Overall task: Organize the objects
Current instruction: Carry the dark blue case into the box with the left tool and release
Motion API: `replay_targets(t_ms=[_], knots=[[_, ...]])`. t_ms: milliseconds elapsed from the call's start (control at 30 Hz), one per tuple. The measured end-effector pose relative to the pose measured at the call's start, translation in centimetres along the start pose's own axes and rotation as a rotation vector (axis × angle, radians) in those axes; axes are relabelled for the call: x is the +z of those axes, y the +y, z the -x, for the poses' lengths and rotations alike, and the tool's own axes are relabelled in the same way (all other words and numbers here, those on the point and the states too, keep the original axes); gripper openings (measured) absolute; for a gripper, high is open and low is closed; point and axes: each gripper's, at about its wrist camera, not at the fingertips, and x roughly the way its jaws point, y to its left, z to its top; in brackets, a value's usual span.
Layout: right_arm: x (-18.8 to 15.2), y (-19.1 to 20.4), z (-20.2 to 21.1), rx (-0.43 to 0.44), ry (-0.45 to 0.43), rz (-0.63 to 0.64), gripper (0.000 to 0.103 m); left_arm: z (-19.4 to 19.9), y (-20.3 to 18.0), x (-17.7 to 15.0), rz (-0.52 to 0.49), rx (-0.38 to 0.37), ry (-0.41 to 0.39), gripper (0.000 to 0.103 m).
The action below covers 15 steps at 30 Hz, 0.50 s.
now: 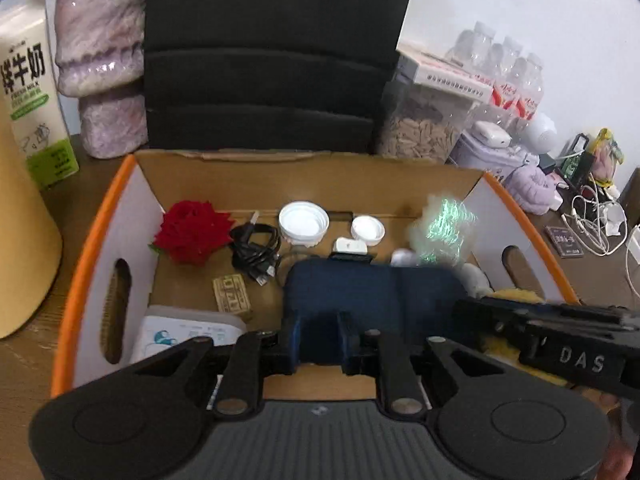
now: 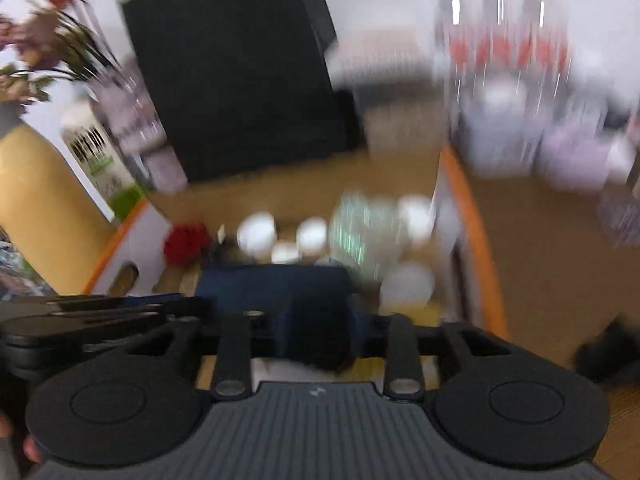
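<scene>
A big cardboard box (image 1: 132, 184) with an orange rim sits on the wooden table (image 1: 24, 352). Inside it, along the back, lie a red rose (image 1: 191, 232), a black cable (image 1: 256, 250), 2 white lids (image 1: 304, 222) and a shiny see-through wrapper (image 1: 444, 232). A small brown block (image 1: 233, 294) and a white packet (image 1: 188, 330) lie nearer the front on the left side. Something yellow (image 1: 516, 294) peeks out at the right.

A dark blue pouch (image 1: 372, 292) is over the middle of the box. The left gripper (image 1: 318, 344) has its 2 fingers clenched on the near edge of the pouch. The right gripper (image 2: 316, 340) is at the same pouch from the right side, but that view is very blurry, so I cannot tell if its fingers press on it.

The box walls are tall on each side, with a hand hole (image 1: 118, 312) in the left wall. Behind the box stands a black chair back (image 1: 264, 60). A milk carton (image 1: 34, 100) stands near the left rim. A jar of seeds (image 1: 420, 128) and water bottles (image 1: 508, 76) crowd the back right corner. The middle of the box floor has some bare room
</scene>
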Motion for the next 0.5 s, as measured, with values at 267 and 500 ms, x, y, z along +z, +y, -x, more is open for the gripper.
replay_targets(t_ms=[267, 500], knots=[[1.6, 0.9, 6.9, -0.058, -0.181, 0.067, 0.083, 7.4, 0.9, 0.4, 0.028, -0.045, -0.146, 0.053], [-0.7, 2.9, 12.3, -0.112, -0.239, 0.136, 0.098, 14.5, -0.8, -3.4, -0.115, 0.13, -0.227, 0.083]])
